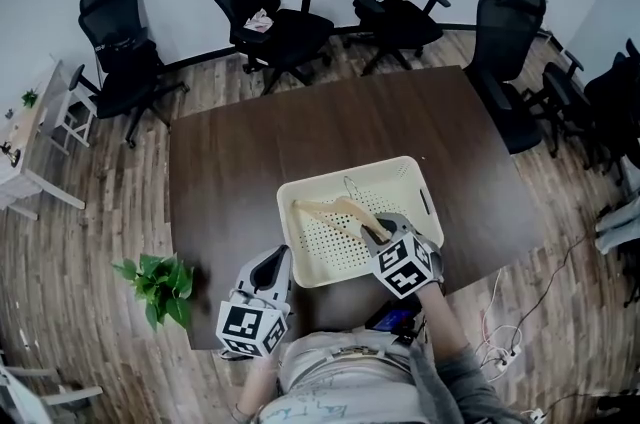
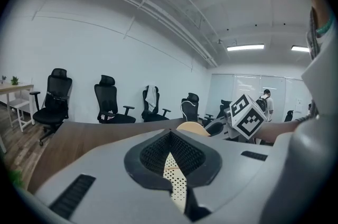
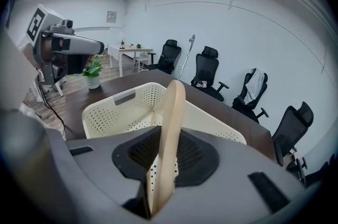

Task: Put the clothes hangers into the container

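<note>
A wooden clothes hanger (image 1: 325,208) lies inside the cream perforated container (image 1: 345,170) on the dark table (image 1: 230,172). Its near end stands between the jaws of my right gripper (image 1: 372,230) at the container's front right. In the right gripper view the hanger (image 3: 173,106) runs up through the gripper (image 3: 168,132), with a sliver of the container (image 3: 105,112) showing beside it, so the pads look loose on it. My left gripper (image 1: 275,257) is by the container's front left corner, shut and empty. In the left gripper view, its gripper (image 2: 170,151) points level at the hanger (image 2: 193,127).
A potted plant (image 1: 160,282) stands on the floor left of the table. A dark device (image 1: 392,319) lies at the table's front edge. Several black office chairs (image 1: 265,7) ring the far and right sides. Cables (image 1: 505,337) trail on the floor at the right.
</note>
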`<state>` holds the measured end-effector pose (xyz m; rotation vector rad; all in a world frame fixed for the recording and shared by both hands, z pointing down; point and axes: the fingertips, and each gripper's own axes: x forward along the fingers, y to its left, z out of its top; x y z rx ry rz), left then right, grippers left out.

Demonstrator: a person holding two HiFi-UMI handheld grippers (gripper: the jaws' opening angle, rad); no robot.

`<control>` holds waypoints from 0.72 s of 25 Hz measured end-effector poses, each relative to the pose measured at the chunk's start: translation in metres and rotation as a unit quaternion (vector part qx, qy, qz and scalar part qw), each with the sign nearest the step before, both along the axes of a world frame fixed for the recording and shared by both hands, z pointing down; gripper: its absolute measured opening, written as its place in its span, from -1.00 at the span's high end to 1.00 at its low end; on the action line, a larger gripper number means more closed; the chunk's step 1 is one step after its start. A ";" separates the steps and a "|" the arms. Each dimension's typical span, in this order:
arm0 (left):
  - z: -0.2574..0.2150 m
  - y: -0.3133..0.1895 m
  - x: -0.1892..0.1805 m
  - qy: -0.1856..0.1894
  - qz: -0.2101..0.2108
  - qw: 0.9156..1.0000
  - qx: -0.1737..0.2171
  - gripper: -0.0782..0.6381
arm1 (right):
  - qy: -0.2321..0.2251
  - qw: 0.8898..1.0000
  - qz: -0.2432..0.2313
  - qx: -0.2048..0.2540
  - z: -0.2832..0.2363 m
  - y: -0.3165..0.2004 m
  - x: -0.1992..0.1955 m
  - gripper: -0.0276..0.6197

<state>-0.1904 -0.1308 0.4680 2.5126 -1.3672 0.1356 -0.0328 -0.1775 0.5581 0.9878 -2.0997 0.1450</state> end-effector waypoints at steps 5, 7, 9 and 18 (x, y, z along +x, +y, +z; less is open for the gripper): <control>0.003 -0.001 0.010 0.000 -0.011 1.000 -0.009 0.75 | -0.011 1.000 -0.006 -0.009 0.001 -0.008 0.008 0.68; 0.005 0.000 0.012 0.001 -0.016 1.000 -0.012 0.75 | -0.014 1.000 -0.007 -0.013 0.003 -0.010 0.011 0.68; 0.007 0.000 0.012 0.000 -0.021 1.000 -0.014 0.75 | -0.017 1.000 -0.007 -0.016 0.004 -0.012 0.013 0.68; 0.015 -0.005 0.013 -0.003 -0.030 0.999 -0.022 0.75 | -0.015 1.000 -0.008 -0.012 0.008 -0.019 0.017 0.67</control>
